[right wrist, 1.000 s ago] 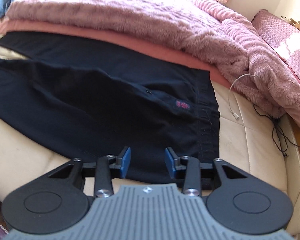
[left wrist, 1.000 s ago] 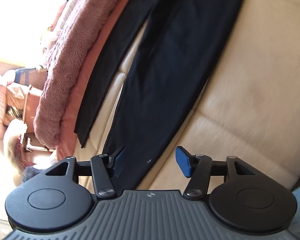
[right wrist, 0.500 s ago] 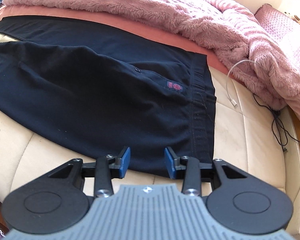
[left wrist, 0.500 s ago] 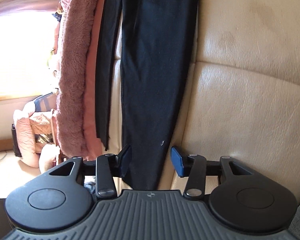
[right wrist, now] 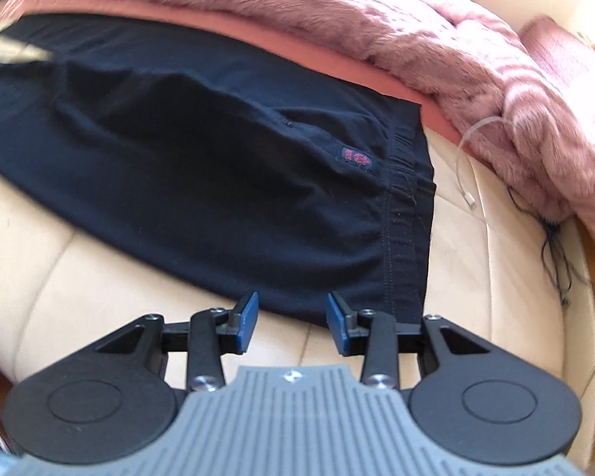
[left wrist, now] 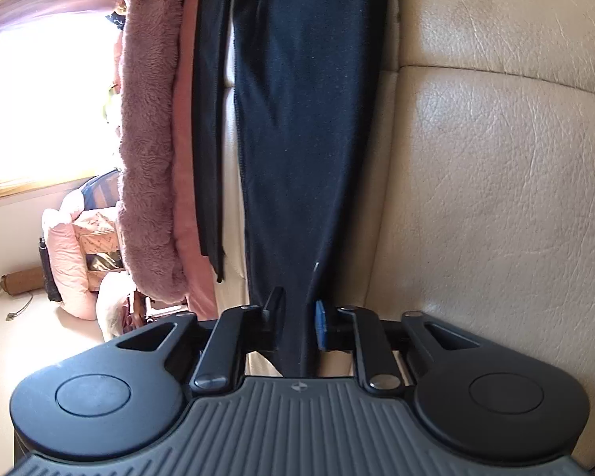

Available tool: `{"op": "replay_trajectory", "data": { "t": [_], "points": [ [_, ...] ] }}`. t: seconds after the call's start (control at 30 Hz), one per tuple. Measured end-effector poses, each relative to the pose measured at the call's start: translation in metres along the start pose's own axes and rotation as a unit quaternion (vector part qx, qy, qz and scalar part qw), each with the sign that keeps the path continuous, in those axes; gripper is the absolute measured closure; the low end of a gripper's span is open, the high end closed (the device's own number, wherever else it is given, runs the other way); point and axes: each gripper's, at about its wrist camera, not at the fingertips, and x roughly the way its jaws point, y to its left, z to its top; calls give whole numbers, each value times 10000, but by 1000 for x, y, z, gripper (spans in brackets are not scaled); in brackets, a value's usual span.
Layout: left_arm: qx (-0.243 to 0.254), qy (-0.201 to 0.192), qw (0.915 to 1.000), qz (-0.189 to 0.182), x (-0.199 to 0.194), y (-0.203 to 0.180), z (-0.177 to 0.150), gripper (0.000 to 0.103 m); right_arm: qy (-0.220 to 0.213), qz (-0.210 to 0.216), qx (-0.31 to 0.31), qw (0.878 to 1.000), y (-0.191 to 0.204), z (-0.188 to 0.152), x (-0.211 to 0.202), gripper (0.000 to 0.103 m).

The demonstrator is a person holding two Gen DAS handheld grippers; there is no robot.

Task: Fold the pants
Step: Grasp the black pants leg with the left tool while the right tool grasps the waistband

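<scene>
Left gripper jaws just narrowed onto the hem of the pants lying flat on the couch; right gripper jaws remain open at the waistband. Fold can start.

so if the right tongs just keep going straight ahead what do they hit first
Most likely the black pants. The right tongs stand open at the hem edge nearest the camera, beside the waistband, so the fabric lies directly ahead. How far above the cushion they sit is unclear.

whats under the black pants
The black pants lie on cream leather cushions; the far edge meets a salmon sheet. Anything beneath the fabric is hidden.
</scene>
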Motion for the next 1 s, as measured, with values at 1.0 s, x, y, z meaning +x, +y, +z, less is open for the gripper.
{"op": "replay_trajectory", "data": {
  "t": [1.0],
  "points": [
    [-3779,492,9221,-678,-16,123,-11,102,-240,-1245,-3378,9327,13,-17,24,103]
  ]
}}
